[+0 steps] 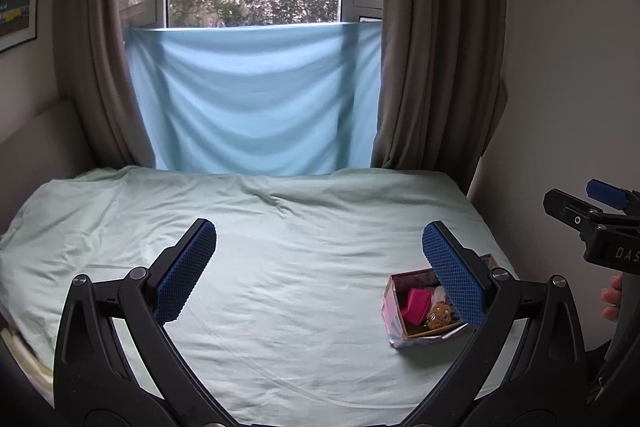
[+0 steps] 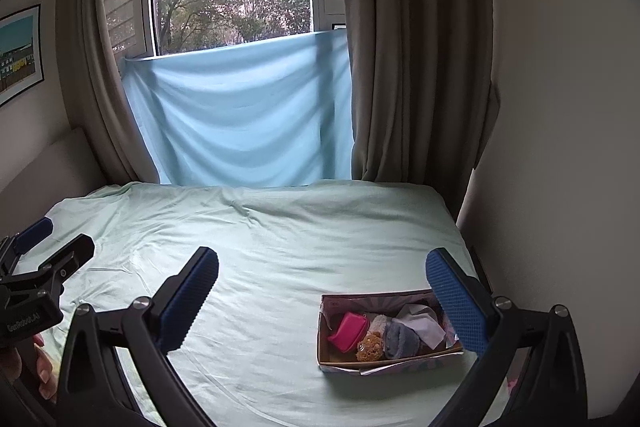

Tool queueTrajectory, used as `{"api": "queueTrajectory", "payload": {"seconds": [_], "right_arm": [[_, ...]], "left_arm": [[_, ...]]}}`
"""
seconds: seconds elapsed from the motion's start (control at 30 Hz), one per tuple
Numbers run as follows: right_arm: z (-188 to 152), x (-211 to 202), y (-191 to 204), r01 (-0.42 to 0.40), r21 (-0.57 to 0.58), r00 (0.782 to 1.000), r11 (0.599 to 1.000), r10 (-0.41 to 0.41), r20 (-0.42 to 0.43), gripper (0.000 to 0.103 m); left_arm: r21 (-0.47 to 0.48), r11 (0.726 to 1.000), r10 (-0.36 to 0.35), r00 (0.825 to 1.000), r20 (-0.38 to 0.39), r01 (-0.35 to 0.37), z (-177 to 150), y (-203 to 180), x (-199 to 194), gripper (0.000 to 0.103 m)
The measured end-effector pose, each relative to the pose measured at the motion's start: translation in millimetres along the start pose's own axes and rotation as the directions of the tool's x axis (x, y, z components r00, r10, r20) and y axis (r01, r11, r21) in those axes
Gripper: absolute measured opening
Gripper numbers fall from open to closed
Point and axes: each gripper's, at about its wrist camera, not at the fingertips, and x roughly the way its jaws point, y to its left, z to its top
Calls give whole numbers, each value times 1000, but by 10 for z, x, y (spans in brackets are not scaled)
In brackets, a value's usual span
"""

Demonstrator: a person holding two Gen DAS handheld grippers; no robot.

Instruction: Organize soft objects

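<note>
A small open cardboard box (image 2: 324,339) sits on the bed at the right. It holds a pink pouch (image 2: 348,330), a brown fuzzy toy (image 2: 370,347), a grey-blue cloth (image 2: 402,341) and a white cloth (image 2: 424,325). The box also shows in the left wrist view (image 1: 394,307), partly hidden behind a finger. My left gripper (image 1: 320,247) is open and empty above the bed. My right gripper (image 2: 322,273) is open and empty, its right finger (image 2: 456,303) over the box's right end. Each gripper shows at the edge of the other's view.
The bed carries a pale green sheet (image 2: 280,227). A light blue cloth (image 2: 240,115) hangs over the window behind it, between brown curtains (image 2: 416,47). White walls close both sides; a framed picture (image 2: 18,55) hangs on the left.
</note>
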Motion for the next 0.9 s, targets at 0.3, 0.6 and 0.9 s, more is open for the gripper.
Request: {"api": "queueTrajectory", "payload": {"seconds": [0.3, 0.6, 0.9], "right_arm": [[24, -21, -24, 11, 6, 1000, 1000, -11, 12, 103], [23, -20, -26, 18, -1, 1000, 1000, -18, 20, 103], [35, -10, -29, 18, 2, 1000, 1000, -18, 20, 103]], "left_arm": [[1, 1000, -3, 1000, 6, 3, 10, -24, -11, 103], [17, 1000, -3, 1000, 23, 2, 22, -43, -35, 103], [8, 1000, 4, 999, 45, -4, 53, -38, -36, 103]]}}
